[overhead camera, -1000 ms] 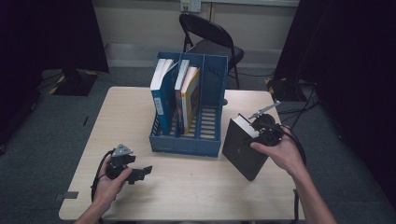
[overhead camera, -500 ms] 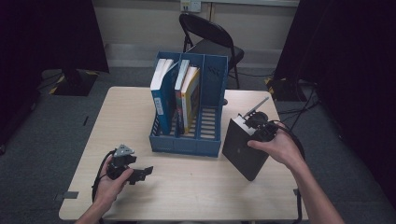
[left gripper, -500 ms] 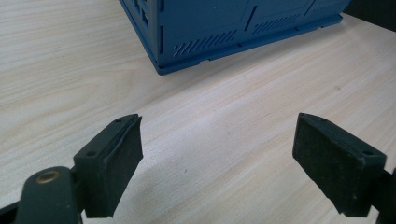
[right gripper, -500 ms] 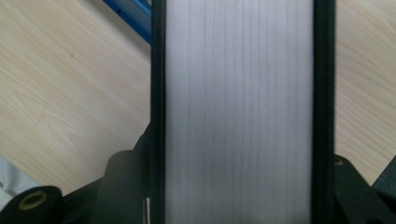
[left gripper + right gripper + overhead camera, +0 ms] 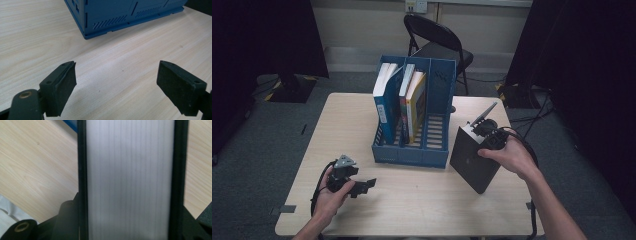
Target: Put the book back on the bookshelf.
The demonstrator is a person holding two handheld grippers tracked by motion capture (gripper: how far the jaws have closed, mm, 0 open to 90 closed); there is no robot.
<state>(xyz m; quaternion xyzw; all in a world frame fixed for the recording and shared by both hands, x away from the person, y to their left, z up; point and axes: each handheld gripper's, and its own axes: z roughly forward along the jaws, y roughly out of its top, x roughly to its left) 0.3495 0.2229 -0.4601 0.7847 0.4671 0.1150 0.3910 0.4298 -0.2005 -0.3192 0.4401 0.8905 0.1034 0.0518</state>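
Your right gripper [image 5: 479, 131] is clamped on the black book [image 5: 473, 160], its jaws having just closed further; the book stands tilted on the table [image 5: 432, 200], at four o'clock of the blue file rack [image 5: 412, 150]. Your left gripper [image 5: 364, 186] rests at the rack's seven o'clock, jaws spread wide and holding nothing.

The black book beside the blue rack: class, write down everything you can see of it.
The black book is thick, with plain dark covers and a block of white pages between them. It stands tilted on the wooden table, lower edge down, just right of the blue file rack. The right gripper clamps its top, one jaw against each cover, and its jaws have just been closing. Whether it touches the rack is unclear.
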